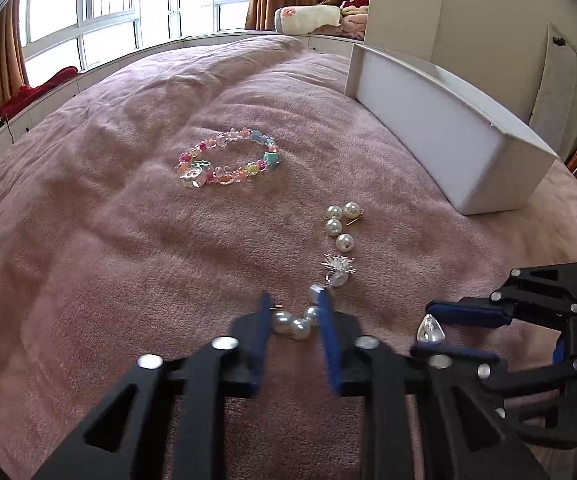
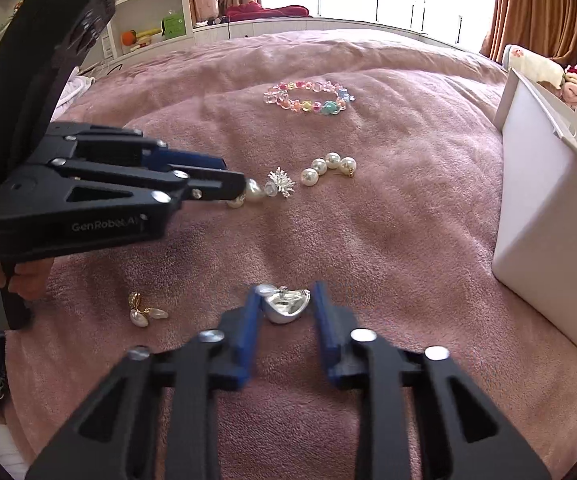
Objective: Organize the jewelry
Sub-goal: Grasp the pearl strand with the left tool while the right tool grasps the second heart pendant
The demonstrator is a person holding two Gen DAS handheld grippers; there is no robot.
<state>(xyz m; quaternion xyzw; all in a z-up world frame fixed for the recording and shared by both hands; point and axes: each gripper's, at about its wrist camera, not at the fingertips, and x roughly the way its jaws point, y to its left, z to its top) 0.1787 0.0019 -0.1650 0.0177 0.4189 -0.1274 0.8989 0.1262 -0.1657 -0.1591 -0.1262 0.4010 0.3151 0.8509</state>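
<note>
The left gripper [image 1: 294,312] has its blue-padded fingers [image 1: 327,320] closed on a pearl earring [image 1: 294,322], three glossy round pearls bunched between the pads low in the left wrist frame. The right gripper [image 2: 284,304] stands with its blue fingers [image 2: 248,320] drawn in around a silver heart-shaped earring [image 2: 286,306], smooth and mirror-bright; the left pad touches it, while a sliver of blanket shows at the right pad, so I cannot tell whether it is truly pinched.

Just beyond the left fingertips lies a spiky silver flower-shaped piece [image 1: 337,266], and past that a second pearl earring [image 1: 341,222] of four pearls on a gold pin. Further up, centre of the frame, a bracelet [image 1: 228,158] of mixed pastel beads lies in a loop. In the right wrist view, lower left, a small gold-and-pearl earring [image 2: 144,312] lies alone.

Everything rests on a fuzzy, rumpled pink blanket [image 1: 108,240]. A white, smooth-sided rectangular box [image 1: 440,136] stands on it at the right. A person's hand [image 2: 20,276] holds the left gripper's handle.
</note>
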